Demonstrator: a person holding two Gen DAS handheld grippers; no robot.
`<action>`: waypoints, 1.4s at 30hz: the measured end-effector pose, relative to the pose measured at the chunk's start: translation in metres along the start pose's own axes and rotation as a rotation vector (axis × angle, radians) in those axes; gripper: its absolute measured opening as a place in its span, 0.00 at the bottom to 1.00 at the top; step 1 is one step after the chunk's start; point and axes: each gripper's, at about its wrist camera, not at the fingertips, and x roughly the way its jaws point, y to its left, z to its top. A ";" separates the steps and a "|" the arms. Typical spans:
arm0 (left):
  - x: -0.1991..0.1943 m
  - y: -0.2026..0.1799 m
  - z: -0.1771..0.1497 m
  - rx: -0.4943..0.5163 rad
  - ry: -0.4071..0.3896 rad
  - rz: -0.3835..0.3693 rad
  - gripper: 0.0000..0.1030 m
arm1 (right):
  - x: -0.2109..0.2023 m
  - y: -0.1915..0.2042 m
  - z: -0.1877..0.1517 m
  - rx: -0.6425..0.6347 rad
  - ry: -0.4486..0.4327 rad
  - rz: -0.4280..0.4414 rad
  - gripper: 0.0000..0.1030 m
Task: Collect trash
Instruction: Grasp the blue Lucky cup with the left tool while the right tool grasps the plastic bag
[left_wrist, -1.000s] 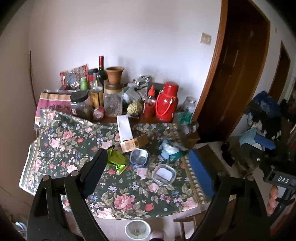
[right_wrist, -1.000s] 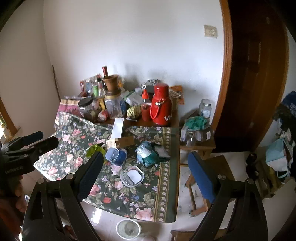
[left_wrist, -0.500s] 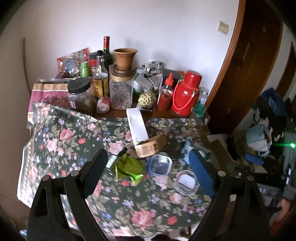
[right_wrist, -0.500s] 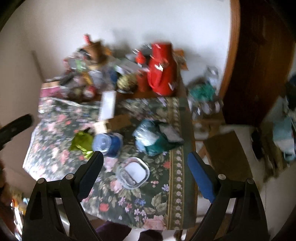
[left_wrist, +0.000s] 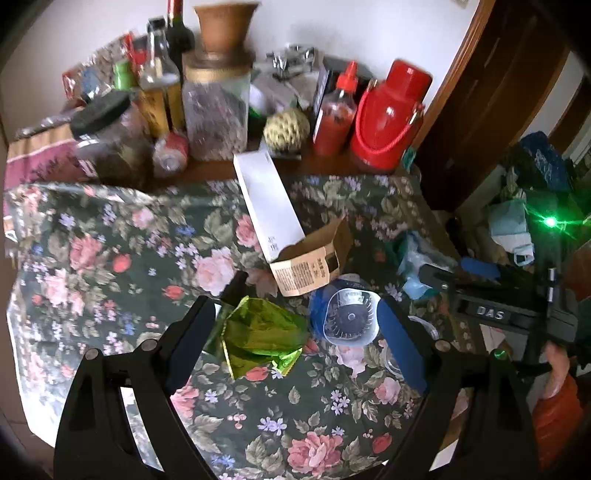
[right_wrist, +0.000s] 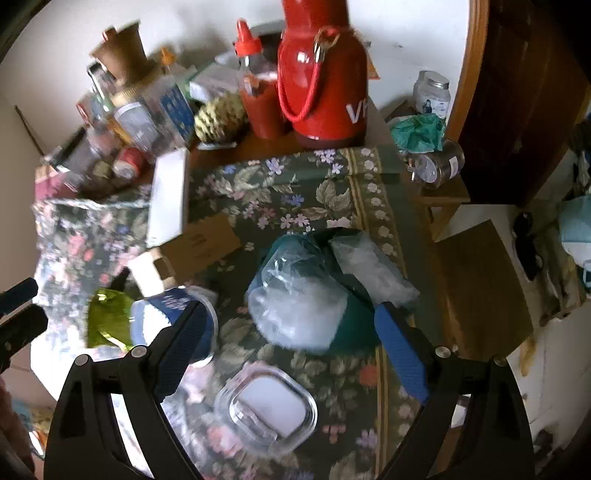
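A crumpled green foil wrapper (left_wrist: 260, 336) lies on the floral tablecloth (left_wrist: 110, 258), between the spread fingers of my open left gripper (left_wrist: 295, 343), which hovers above it. Beside it a blue plastic cup (left_wrist: 345, 319) lies on its side. A brown carton (left_wrist: 314, 262) and a long white box (left_wrist: 267, 205) lie behind. In the right wrist view my open right gripper (right_wrist: 295, 343) hangs over a heap of clear and teal plastic bags (right_wrist: 314, 291). A clear plastic lid (right_wrist: 267, 406) lies below them. The green foil wrapper (right_wrist: 107, 319) and the blue plastic cup (right_wrist: 173, 317) sit to the left.
Bottles, jars, a clay pot (left_wrist: 223, 26), a sauce bottle (left_wrist: 334, 110) and a red flask (left_wrist: 388, 118) crowd the table's far side. A wooden door (right_wrist: 517, 92) stands at right. A low wooden stool (right_wrist: 439, 184) holds jars beside the table. The other gripper (left_wrist: 498, 314) shows at right.
Both grippers have dropped and tilted down toward the table; the trash now looms much larger. Jaws stayed wide apart. Nothing on the table has moved.
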 end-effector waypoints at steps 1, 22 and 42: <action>0.006 0.000 0.000 0.001 0.009 -0.001 0.86 | 0.007 0.001 0.001 -0.007 0.013 -0.003 0.87; 0.074 -0.043 -0.009 0.066 0.188 -0.067 0.86 | -0.040 -0.038 -0.003 0.153 -0.094 0.034 0.14; 0.086 -0.057 -0.012 0.070 0.169 -0.045 0.61 | -0.110 -0.060 -0.055 0.179 -0.164 0.003 0.14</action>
